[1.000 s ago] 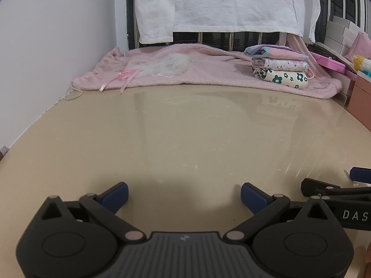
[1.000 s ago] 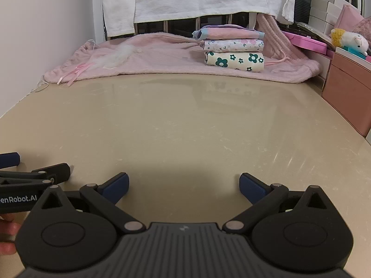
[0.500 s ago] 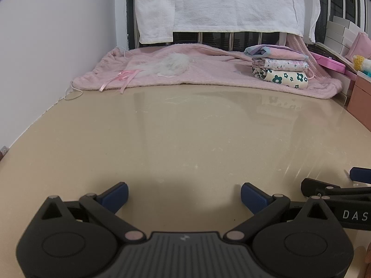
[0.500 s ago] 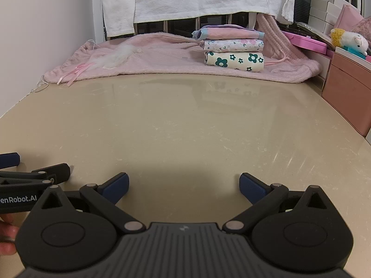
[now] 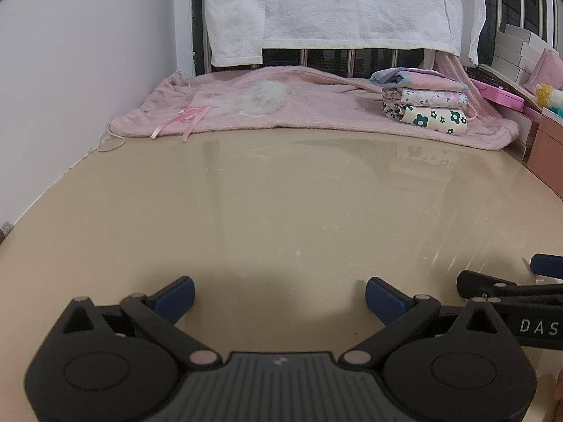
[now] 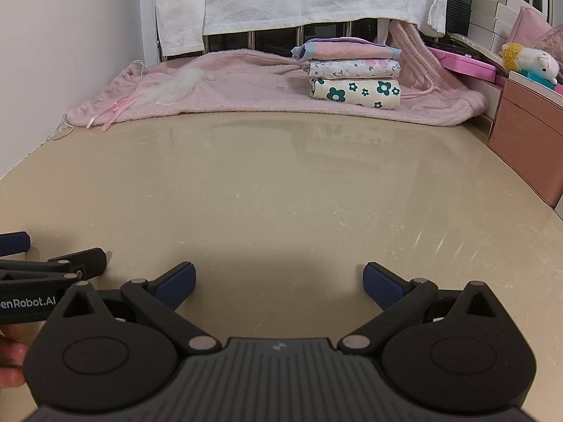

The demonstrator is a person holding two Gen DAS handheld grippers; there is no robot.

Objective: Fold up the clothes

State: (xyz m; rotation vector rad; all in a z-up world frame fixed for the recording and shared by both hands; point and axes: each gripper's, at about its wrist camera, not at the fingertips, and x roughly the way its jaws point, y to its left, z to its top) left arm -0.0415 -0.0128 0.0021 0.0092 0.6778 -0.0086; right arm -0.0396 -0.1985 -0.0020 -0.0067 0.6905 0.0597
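With both grippers sitting low at the near edge of the table (image 6: 281, 183), nothing is in hand yet: the left gripper (image 5: 279, 295) has its jaws spread wide and empty, and the right gripper (image 6: 279, 283) is the same, side by side with it. The only loose garment I can see is the pink fuzzy one (image 5: 309, 105) spread along the far edge, with a ribbon (image 5: 186, 121) trailing off its left end; a stack of three folded pieces (image 6: 353, 74) sits on its right part. As I judge it, the next job is to fetch that pink piece. Best to take it at two well-separated points along its near hem and draw it forward evenly, minding that the stack resting on it could topple or be dragged along.
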